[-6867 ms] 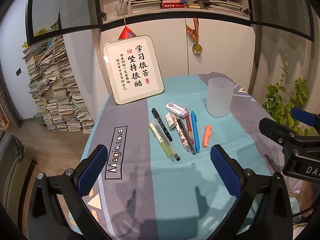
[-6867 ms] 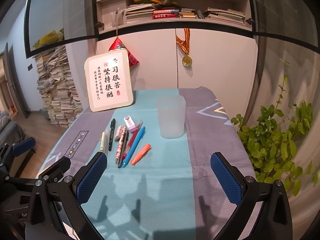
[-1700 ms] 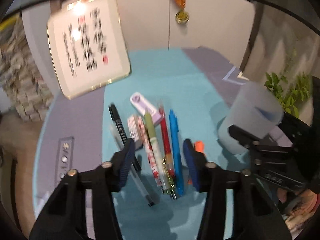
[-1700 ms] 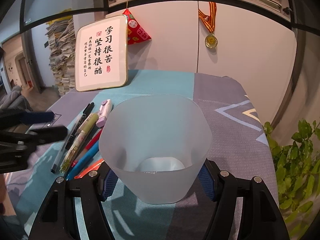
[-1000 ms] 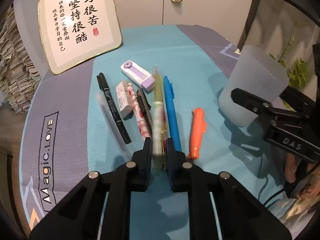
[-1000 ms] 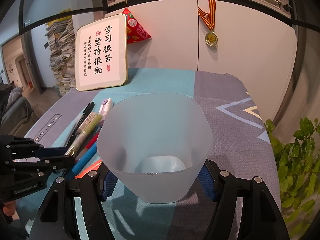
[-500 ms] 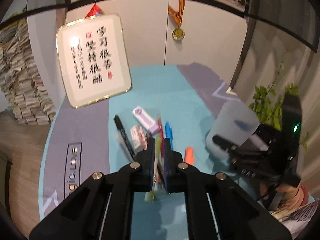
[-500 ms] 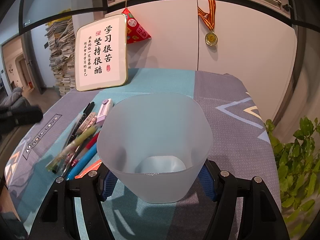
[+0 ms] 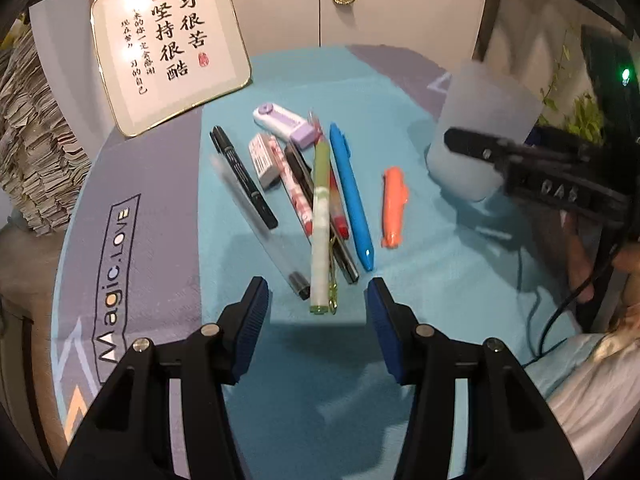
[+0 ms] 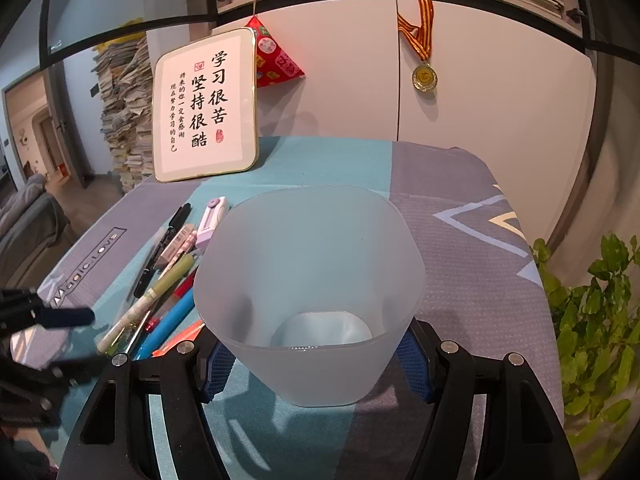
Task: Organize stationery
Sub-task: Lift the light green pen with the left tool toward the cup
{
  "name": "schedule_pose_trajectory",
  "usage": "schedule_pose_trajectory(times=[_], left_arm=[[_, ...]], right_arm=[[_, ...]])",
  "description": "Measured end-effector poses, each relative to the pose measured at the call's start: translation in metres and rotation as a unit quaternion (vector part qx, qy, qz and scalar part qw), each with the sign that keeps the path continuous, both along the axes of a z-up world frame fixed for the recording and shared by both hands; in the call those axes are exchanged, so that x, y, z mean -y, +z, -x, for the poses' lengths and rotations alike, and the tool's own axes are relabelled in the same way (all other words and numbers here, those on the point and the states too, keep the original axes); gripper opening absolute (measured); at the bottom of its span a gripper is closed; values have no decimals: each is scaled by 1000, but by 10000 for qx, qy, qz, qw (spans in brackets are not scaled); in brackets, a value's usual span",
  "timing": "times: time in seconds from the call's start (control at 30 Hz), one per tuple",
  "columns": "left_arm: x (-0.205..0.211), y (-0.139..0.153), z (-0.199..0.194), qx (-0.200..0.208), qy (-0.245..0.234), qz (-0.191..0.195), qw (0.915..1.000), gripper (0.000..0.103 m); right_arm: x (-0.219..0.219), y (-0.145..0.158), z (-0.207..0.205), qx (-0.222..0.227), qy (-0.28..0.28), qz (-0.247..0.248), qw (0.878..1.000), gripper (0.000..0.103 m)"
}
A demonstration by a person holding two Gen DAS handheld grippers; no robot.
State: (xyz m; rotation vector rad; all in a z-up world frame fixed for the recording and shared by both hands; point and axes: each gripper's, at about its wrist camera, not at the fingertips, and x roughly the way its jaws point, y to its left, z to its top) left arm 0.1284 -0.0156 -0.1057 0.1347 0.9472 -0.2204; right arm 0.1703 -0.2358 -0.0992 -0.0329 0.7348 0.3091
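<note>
A row of pens lies on the teal cloth: a green-white pen [image 9: 321, 224] on top of the pile, a blue pen [image 9: 352, 192], an orange highlighter [image 9: 394, 206], a black marker [image 9: 244, 176], a clear pen [image 9: 260, 224], an eraser [image 9: 264, 160] and a purple correction tape [image 9: 284, 122]. My left gripper [image 9: 318, 308] is open just short of the green-white pen's near end, holding nothing. My right gripper [image 10: 312, 360] is shut on a frosted cup [image 10: 310, 280], empty and upright, right of the pens; the cup also shows in the left wrist view [image 9: 484, 128].
A framed calligraphy board [image 9: 168, 40] leans at the table's back left. A potted plant [image 10: 592, 312] stands past the right table edge. Stacks of papers [image 9: 28, 140] stand on the floor at left. A medal [image 10: 424, 76] hangs on the cabinet behind.
My left gripper was shut on the green-white pen half a second ago; now it is open and the pen lies on the pile. The right gripper and cup have not moved.
</note>
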Motion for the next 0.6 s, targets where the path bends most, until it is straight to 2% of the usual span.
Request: schedule_pose_trajectory(times=[0.03, 0.1, 0.17, 0.3, 0.47, 0.6], left_arm=[[-1, -3, -2, -13, 36, -36, 10000, 46], [-4, -7, -6, -85, 54, 102, 9999, 20], [-7, -7, -9, -77, 60, 215, 9997, 13], [-6, 0, -5, -1, 24, 214, 9998, 13], [-4, 37, 5, 608, 24, 112, 9981, 12], [-2, 57, 8, 906, 6, 159, 9958, 12]], right_arm=[[0, 0, 0, -1, 0, -2, 10000, 70], [0, 0, 0, -1, 0, -3, 10000, 70], [0, 0, 0, -4, -1, -9, 10000, 70], [0, 0, 0, -5, -1, -8, 10000, 70], [0, 0, 0, -4, -2, -7, 10000, 70], [0, 0, 0, -3, -1, -4, 10000, 70]])
